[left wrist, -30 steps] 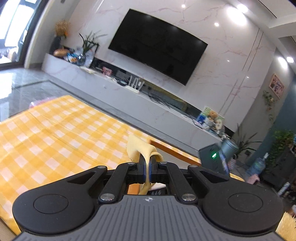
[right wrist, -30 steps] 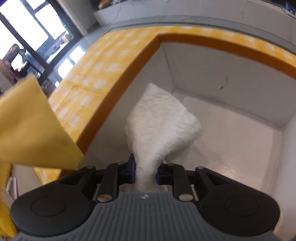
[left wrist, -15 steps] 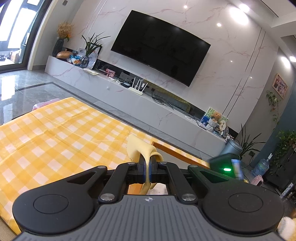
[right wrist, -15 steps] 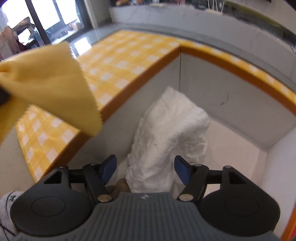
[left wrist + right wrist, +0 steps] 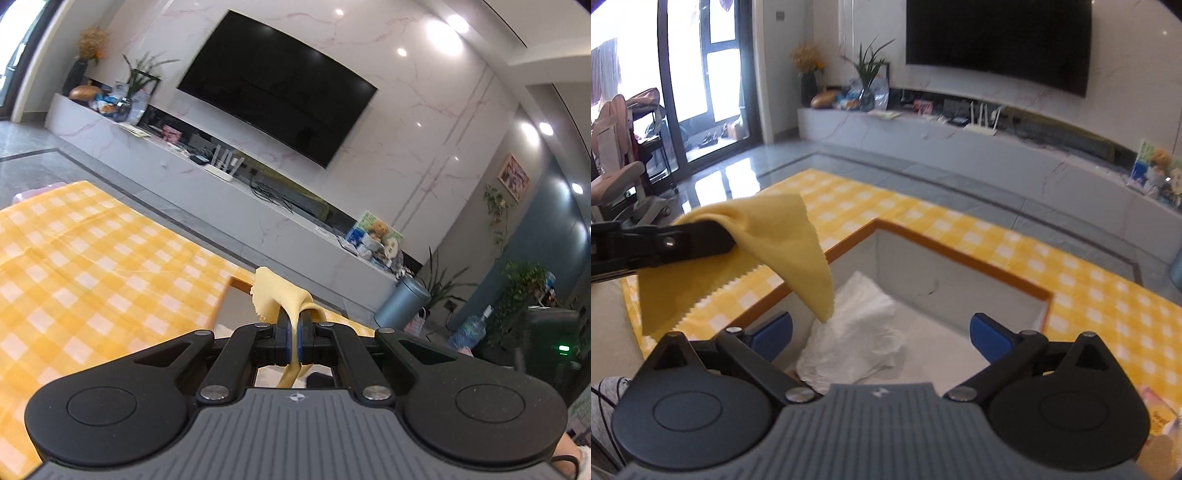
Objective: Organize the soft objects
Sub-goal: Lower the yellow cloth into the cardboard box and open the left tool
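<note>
Right gripper [image 5: 881, 334] nearest: jaws opening, spread wide, blue pads [image 5: 988, 334] far apart, nothing between them pressed. It hangs above a white-walled box [image 5: 960, 273] with an orange rim. White fluffy cloth [image 5: 857, 332] lies crumpled on the box floor at the near left corner, free of the pads.

Left gripper [image 5: 294, 341]: fingers pressed together, pinching a yellow cloth [image 5: 282, 295] that sticks up past the tips and folds over. From the right wrist view the same yellow cloth [image 5: 768, 254] drapes from the left gripper [image 5: 729, 238] and hangs in the air over the box's left edge, its lower tip above the white cloth, zigzag-cut edge visible.

Around the box, a yellow-and-white checked tablecloth [image 5: 997, 240] covers the table.

Farther: grey glossy floor, a long white marble TV console [image 5: 192, 173] with a router, plants and clutter on it, black TV [image 5: 277, 88] on the marble wall. Sliding glass doors and chairs at far left in the right wrist view.
</note>
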Available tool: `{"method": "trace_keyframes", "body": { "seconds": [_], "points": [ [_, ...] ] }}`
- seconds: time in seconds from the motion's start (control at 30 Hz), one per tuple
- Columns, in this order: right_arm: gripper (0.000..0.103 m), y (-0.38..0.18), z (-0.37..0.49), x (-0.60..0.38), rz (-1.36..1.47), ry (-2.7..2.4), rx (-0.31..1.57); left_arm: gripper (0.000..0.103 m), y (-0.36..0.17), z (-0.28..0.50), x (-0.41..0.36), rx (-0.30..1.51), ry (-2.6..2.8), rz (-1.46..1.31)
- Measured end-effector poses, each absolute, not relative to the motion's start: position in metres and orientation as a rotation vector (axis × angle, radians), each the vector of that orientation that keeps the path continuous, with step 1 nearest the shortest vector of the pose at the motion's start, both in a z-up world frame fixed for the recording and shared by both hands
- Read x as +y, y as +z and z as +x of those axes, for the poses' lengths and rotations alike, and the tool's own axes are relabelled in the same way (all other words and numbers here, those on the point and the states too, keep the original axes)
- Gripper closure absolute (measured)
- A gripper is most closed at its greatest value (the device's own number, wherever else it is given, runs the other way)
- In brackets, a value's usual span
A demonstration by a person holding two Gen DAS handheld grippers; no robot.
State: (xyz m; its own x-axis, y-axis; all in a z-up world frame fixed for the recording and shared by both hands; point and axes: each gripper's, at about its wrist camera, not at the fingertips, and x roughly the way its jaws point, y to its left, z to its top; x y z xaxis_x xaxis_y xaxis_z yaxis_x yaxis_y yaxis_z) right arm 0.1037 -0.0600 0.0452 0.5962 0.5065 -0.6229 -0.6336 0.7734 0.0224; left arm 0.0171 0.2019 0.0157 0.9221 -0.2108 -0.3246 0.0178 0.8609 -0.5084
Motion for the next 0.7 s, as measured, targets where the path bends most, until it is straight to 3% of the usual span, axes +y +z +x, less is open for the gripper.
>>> {"method": "trace_keyframes", "body": {
  "seconds": [0.23,0.7],
  "points": [
    [0.003,0.054,0.095,-0.102,-0.280,0.583,0.589,0.100,0.007,0.049,0.164,0.438,-0.168,-0.493],
    [0.003,0.037,0.106,-0.153,-0.137,0.586,0.580,0.100,-0.033,0.090,0.114,0.639,-0.069,-0.295]
  ]
}}
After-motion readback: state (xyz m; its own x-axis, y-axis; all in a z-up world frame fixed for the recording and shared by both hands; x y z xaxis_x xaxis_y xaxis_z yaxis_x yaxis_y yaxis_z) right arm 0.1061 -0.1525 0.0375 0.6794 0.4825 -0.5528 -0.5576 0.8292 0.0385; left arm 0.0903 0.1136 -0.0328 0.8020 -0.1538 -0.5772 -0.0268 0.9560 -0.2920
